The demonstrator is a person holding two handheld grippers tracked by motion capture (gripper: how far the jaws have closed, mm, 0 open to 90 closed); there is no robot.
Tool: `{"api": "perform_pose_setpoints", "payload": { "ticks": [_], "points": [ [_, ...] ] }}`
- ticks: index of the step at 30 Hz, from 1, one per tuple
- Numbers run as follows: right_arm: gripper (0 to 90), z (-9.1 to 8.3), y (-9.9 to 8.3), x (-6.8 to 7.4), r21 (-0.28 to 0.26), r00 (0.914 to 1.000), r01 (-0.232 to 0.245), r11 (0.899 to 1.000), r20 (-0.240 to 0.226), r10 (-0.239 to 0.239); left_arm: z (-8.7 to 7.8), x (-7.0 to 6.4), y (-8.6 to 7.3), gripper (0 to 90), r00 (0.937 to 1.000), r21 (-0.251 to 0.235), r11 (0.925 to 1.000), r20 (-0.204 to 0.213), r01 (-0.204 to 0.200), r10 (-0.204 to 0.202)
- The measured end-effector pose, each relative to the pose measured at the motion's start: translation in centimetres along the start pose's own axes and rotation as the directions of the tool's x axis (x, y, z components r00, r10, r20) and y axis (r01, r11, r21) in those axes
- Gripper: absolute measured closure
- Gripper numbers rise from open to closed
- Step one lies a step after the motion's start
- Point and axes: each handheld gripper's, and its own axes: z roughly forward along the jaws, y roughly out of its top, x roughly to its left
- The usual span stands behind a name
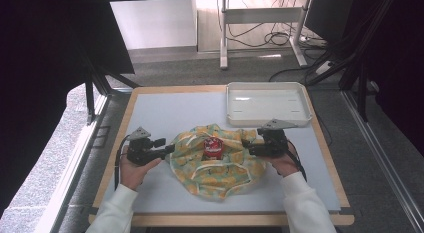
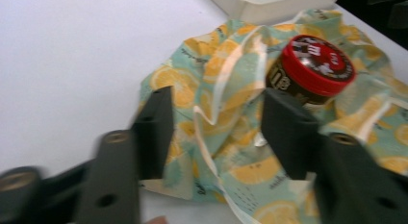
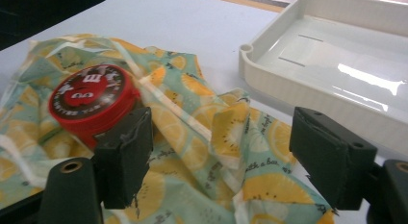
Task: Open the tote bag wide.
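A crumpled cloth (image 1: 220,163) with a yellow lemon print on pale green lies at the middle of the table. A small dark jar with a red lid (image 1: 213,146) stands on it, partly wrapped by the folds. My left gripper (image 1: 169,150) is open at the cloth's left edge, its jaws on either side of a raised fold (image 2: 216,113), the jar (image 2: 310,70) just beyond. My right gripper (image 1: 247,143) is open at the cloth's right edge, its jaws spread over a loose corner (image 3: 231,132), with the jar (image 3: 94,101) beside one jaw.
A white plastic tray (image 1: 267,104) stands at the table's back right, close behind the cloth and my right gripper; its rim (image 3: 288,84) is near that gripper. The table has a pale mat (image 1: 165,108) and wooden edges. Dark frames and cables stand beyond.
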Motion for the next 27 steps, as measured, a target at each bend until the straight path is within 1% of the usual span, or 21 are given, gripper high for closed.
{"api": "perform_pose_setpoints", "payload": {
  "ticks": [1,2,3,5,6,8,11,13,17,21,24,26,27],
  "points": [
    [26.8,-0.3,0.1,0.4,-0.009,0.9999,0.011,1.0,-0.004,-0.011,0.0,-0.3,0.1,66.8,0.9997,0.007,0.9998,0.015,-0.019,0.019],
    [26.8,-0.3,0.1,0.4,-0.009,0.9999,0.011,1.0,-0.004,-0.011,0.0,-0.3,0.1,71.4,0.9997,0.007,0.9998,0.015,-0.019,0.019],
    [28.3,-0.5,0.1,0.5,-0.013,0.9998,0.018,1.0,-0.004,-0.018,0.0,-0.5,0.1,71.4,0.9994,0.009,0.9996,0.024,-0.025,0.025],
    [33.2,-0.7,0.2,0.8,-0.022,0.9995,0.03,0.999,-0.01,-0.03,0.1,-0.7,0.1,79.8,0.9988,0.012,0.9995,0.039,-0.031,0.03],
    [36.7,-0.8,0.2,0.9,-0.028,0.9992,0.036,0.999,-0.012,-0.037,0.1,-0.8,0.1,83.2,0.9984,0.016,0.9991,0.043,-0.038,0.037],
    [44.7,-0.9,0.3,1.2,-0.039,0.9987,0.051,0.998,-0.005,-0.052,0.0,-1.1,0.2,89.8,0.9981,0.007,0.999,0.042,-0.044,0.044],
    [59.0,-1.2,0.5,1.5,-0.043,0.9986,0.051,0.998,-0.013,-0.052,-0.2,-1.5,0.5,90.0,0.9976,-0.001,0.9989,0.052,-0.046,0.046],
    [67.0,-1.2,0.5,1.6,-0.034,0.9983,0.051,0.998,-0.027,-0.052,-0.2,-1.8,0.6,90.0,0.9969,0.001,0.9987,0.06,-0.051,0.051],
    [79.0,-0.8,0.4,1.8,-0.01,0.9974,0.05,0.999,-0.051,-0.051,0.3,-2.5,0.8,90.0,0.9946,0.019,0.9969,0.072,-0.076,0.075],
    [86.6,-0.4,0.3,2.2,0.003,0.9953,0.056,0.998,-0.079,-0.056,0.7,-3.0,1.0,90.0,0.9929,0.025,0.9962,0.087,-0.084,0.081],
    [88.7,-0.2,0.3,2.4,0.01,0.9942,0.048,0.999,-0.097,-0.047,1.2,-3.3,1.1,90.0,0.9935,0.033,0.9971,0.093,-0.068,0.065],
    [89.0,0.0,0.4,2.6,0.014,0.9924,0.056,0.998,-0.11,-0.055,1.8,-3.8,1.4,90.0,0.9921,0.048,0.9955,0.1,-0.082,0.077],
    [89.0,0.0,0.4,2.6,0.014,0.9924,0.056,0.998,-0.11,-0.055,1.8,-3.8,1.4,90.0,0.9921,0.048,0.9955,0.1,-0.082,0.077]
  ]
}}
